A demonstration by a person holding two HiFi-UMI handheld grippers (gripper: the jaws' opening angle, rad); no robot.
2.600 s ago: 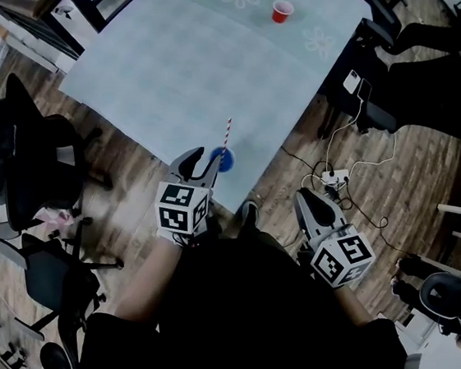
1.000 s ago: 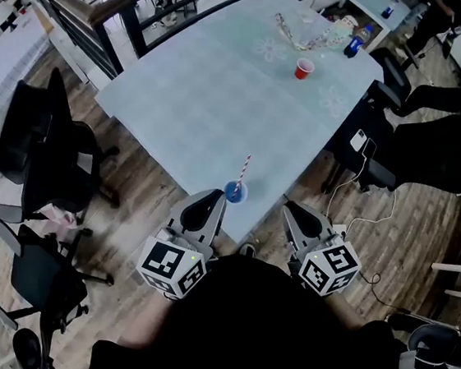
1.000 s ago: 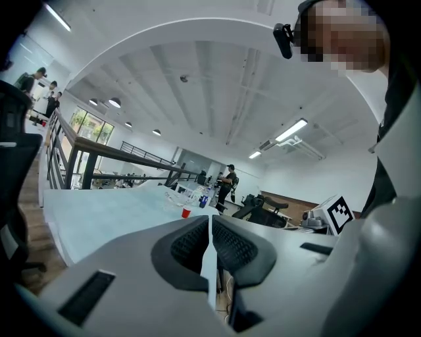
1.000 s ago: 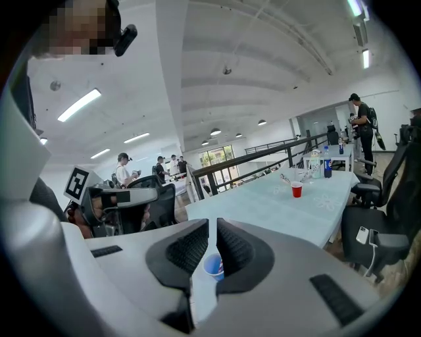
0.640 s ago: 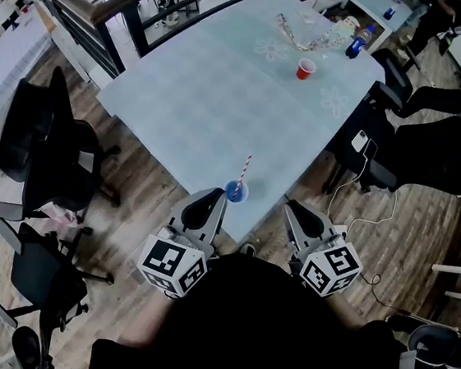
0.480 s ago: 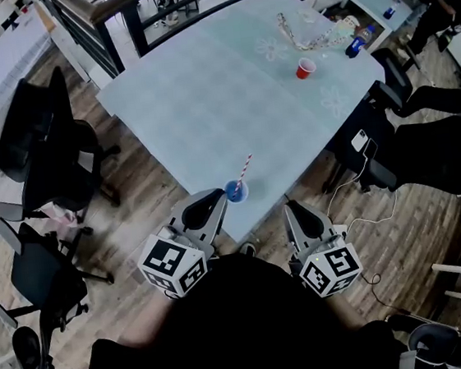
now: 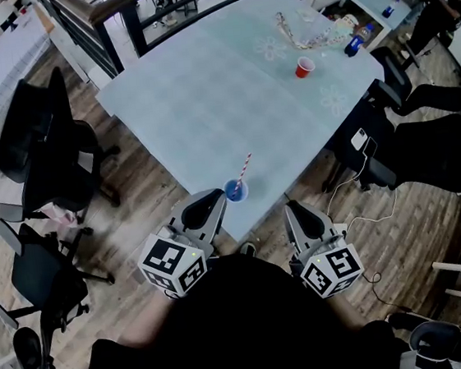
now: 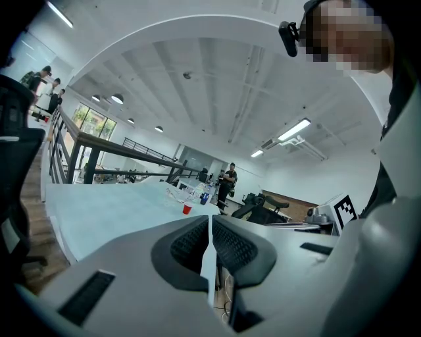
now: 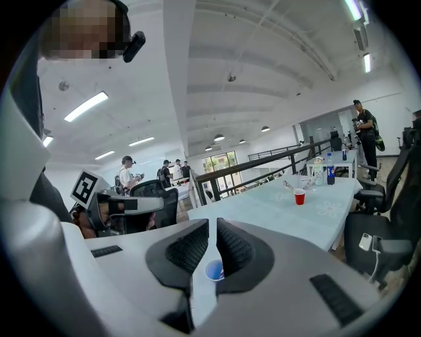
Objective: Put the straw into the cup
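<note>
Red-and-white striped paper, the straw (image 7: 245,169) already stands in the blue cup (image 7: 235,190), low of centre in the head view. The cup sits right at the near corner of the pale table (image 7: 204,100), so little surface is left on your side of it. That looks like your main risk: a nudge could tip the light cup or push it off the edge, and the leaning straw would go with it. Your left gripper (image 8: 210,222) is just beside the cup, its jaws together on nothing. Your right gripper (image 9: 212,227) is a little further off, also closed and empty, and looks toward the cup. If you pull back, I'd go away from the corner, not across it. The straw's long axis is tilted, not upright: its lower end is in the cup and its free end points toward the upper right.
</note>
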